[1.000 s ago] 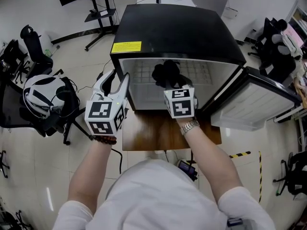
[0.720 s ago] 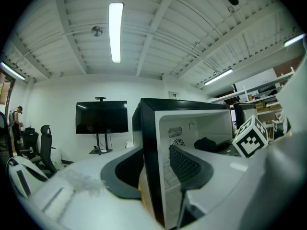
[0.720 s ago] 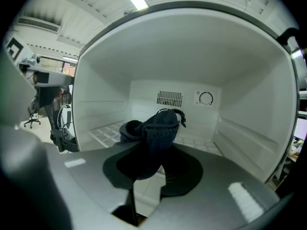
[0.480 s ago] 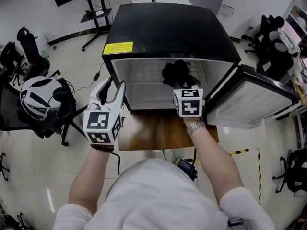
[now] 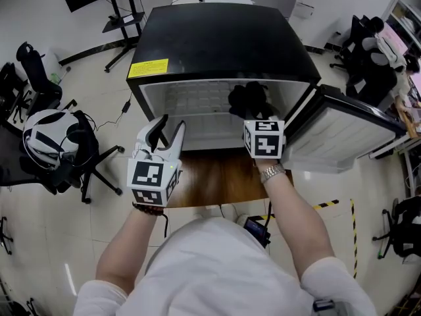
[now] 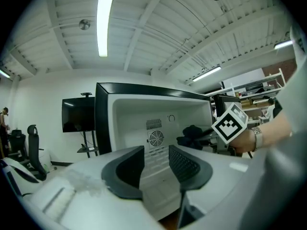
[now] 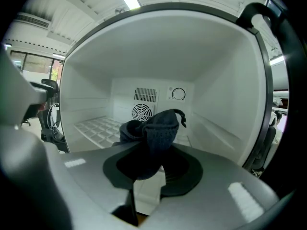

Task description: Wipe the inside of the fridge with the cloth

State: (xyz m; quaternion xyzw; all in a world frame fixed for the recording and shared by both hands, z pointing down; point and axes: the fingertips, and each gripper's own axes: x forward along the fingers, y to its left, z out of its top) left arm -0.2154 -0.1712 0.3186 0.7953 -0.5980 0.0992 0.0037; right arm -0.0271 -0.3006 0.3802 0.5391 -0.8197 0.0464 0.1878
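Note:
A small black fridge (image 5: pixel 217 45) stands with its door (image 5: pixel 342 133) swung open to the right, baring a white interior (image 7: pixel 211 95) with a wire shelf (image 7: pixel 98 127). My right gripper (image 5: pixel 256 110) is at the right side of the opening, shut on a bunched dark cloth (image 5: pixel 252 99). In the right gripper view the cloth (image 7: pixel 156 128) bulges up from between the jaws of the gripper (image 7: pixel 153 164). My left gripper (image 5: pixel 168 130) hovers outside the fridge's lower left front. In its own view this gripper (image 6: pixel 156 164) is open with nothing between its fingers.
The fridge rests on a wooden table (image 5: pixel 217 180). A round fan vent (image 7: pixel 141 111) and a dial (image 7: pixel 178 94) sit on the back wall. Office chairs (image 5: pixel 56 143) stand to the left, a screen on a stand (image 5: pixel 118 5) behind, more chairs (image 5: pixel 368 64) to the right.
My right gripper has carried the cloth rightward across the fridge opening. My left gripper has moved right and a little down, closer to the fridge front.

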